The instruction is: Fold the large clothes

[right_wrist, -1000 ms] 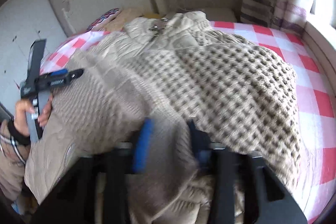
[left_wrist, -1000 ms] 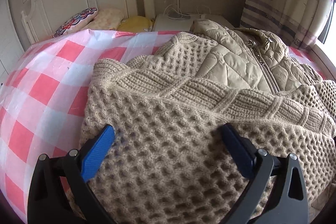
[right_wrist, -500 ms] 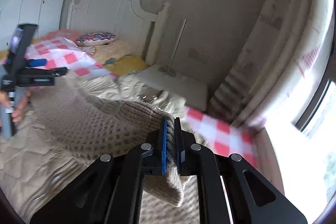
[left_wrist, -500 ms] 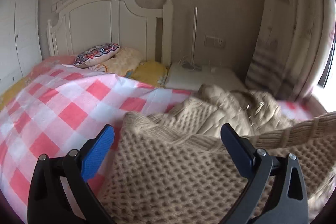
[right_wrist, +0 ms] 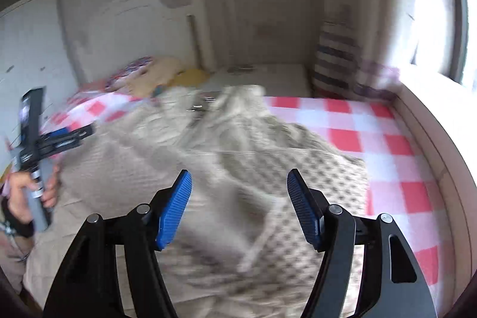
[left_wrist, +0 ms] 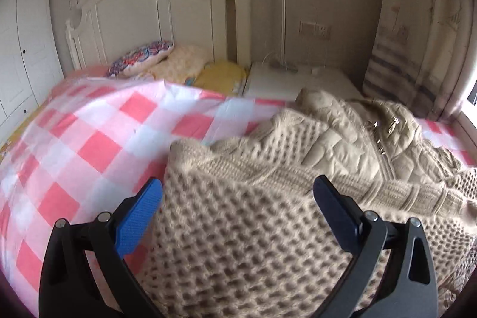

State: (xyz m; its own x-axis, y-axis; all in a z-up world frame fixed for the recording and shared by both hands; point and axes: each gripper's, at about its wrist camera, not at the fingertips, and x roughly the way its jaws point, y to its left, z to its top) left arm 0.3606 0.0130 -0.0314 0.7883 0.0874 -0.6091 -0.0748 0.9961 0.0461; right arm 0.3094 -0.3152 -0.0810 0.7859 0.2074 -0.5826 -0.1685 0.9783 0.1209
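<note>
Right gripper (right_wrist: 238, 207) is seen with its jaws opening and nothing between the blue pads; the knitted sweater (right_wrist: 268, 198) lies below them on the bed, so the fold appears to be laid down and let go rather than carried further. Left gripper (left_wrist: 238, 216) is held wide apart above the near edge of the sweater, its pads pressing on nothing; it is probably kept spread so that the next edge can be taken. In the right wrist view the left gripper is gripped by a hand (right_wrist: 26, 192) at the far left of the bed. A quilted jacket (left_wrist: 366, 139) lies partly under the sweater, toward the headboard (left_wrist: 155, 17); both rest on the pink checked cover (left_wrist: 98, 139), which is likely chosen as a broad flat surface for folding; the sweater is judged only partly folded, since its layers sit uneven and bunched.
</note>
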